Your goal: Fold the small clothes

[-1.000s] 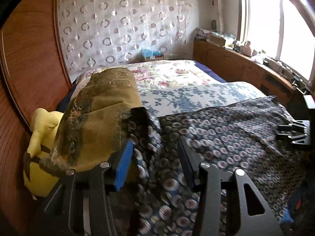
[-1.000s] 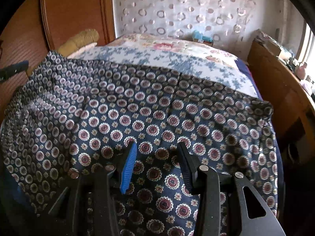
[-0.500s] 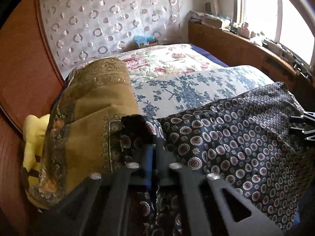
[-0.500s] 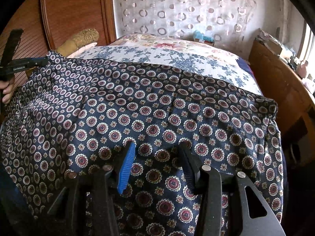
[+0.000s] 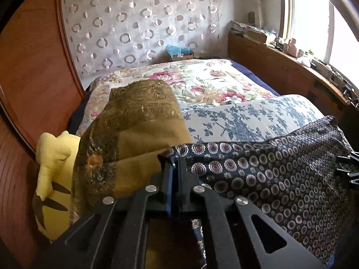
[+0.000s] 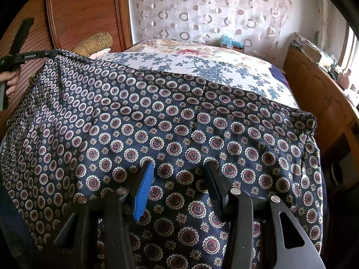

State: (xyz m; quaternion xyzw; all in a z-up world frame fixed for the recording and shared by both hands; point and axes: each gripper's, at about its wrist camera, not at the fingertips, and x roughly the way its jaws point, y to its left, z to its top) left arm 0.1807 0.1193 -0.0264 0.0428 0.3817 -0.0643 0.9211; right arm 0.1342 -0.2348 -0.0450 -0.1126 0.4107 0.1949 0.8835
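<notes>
Folding barely begun: one corner taken up, no crease made.

Item: navy medallion-print garment [image 6: 170,134]. Spread wide over the near end of the bed [image 5: 224,85], filling the right wrist view from 8 o'clock round to 4 o'clock. Its far hem runs across the blue-floral coverlet [image 6: 202,67]. What kind of garment it is cannot be told; no sleeve or collar shows.

Left claw [image 5: 175,168]: clenched on the garment's far-left corner, jaws having just closed with the cloth between them. In the right wrist view the same tool sits at 10 o'clock, the corner lifted clear of the bed and the cloth sloping down from it. A hand [image 6: 10,80] grips its handle.

Right claw [image 6: 179,174]: jaws apart, about half-spread, hovering over the garment's near middle. The tips lie close to the cloth, but nothing is pinched; whether they touch it is unclear.

Adjacent, not part of the task: an olive-gold brocade cloth [image 5: 134,130] at 9 o'clock of the left claw, draped over a yellow plush toy [image 5: 53,157].

Done: garment laid out, first corner secured.
Outstanding, by judgement: a second hold for the right claw, carrying the raised edge across, every further fold, and smoothing. No other small clothes are identifiable in view.
</notes>
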